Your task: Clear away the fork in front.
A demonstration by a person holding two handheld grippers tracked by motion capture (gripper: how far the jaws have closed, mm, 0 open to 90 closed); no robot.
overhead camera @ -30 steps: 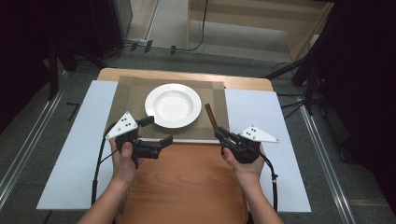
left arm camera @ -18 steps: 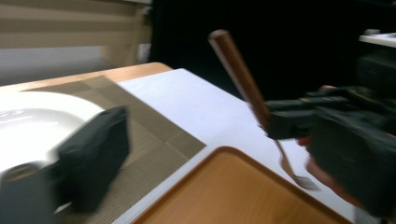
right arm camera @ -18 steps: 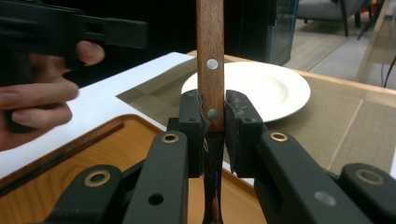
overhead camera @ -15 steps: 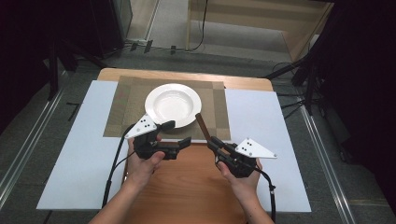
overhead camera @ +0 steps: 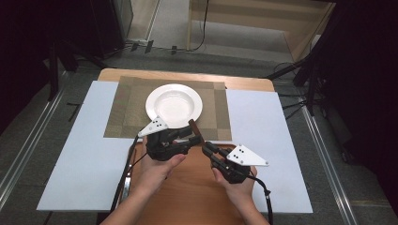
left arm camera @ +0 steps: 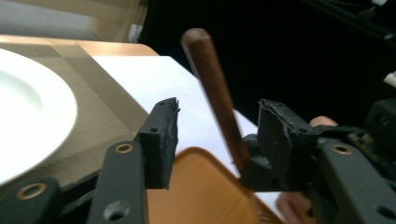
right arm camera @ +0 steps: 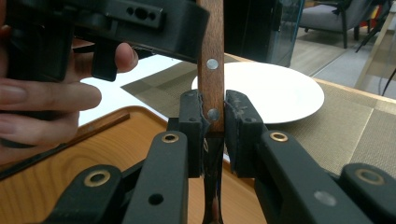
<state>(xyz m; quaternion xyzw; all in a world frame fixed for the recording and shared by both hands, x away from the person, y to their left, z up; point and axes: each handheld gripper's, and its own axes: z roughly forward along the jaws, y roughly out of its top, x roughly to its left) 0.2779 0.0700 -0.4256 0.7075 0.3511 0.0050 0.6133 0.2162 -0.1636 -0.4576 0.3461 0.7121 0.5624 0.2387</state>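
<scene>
A knife with a brown riveted wooden handle (overhead camera: 194, 129) (right arm camera: 211, 60) stands tilted over the near edge of the placemat. My right gripper (overhead camera: 206, 149) (right arm camera: 214, 107) is shut on the handle's lower end, and the dark blade (right arm camera: 212, 186) runs down between the jaws. From the left, my left gripper (overhead camera: 190, 137) (left arm camera: 219, 116) has its jaws on either side of the upper handle (left arm camera: 215, 88). Those jaws have just been closing; the left pad (left arm camera: 163, 135) still stands apart from the wood. A white plate (overhead camera: 173, 104) lies empty just beyond.
The plate sits on a woven brown placemat (overhead camera: 126, 108). A wooden tray (overhead camera: 187, 192) lies under both hands at the near edge. White sheets (overhead camera: 80, 140) (overhead camera: 267, 136) cover the table to the left and right. Cables and stands surround the table on the floor.
Both hands have come together toward the middle. The left gripper moved right until its jaws straddle the knife handle and they have narrowed. The right gripper carried the knife leftward.
</scene>
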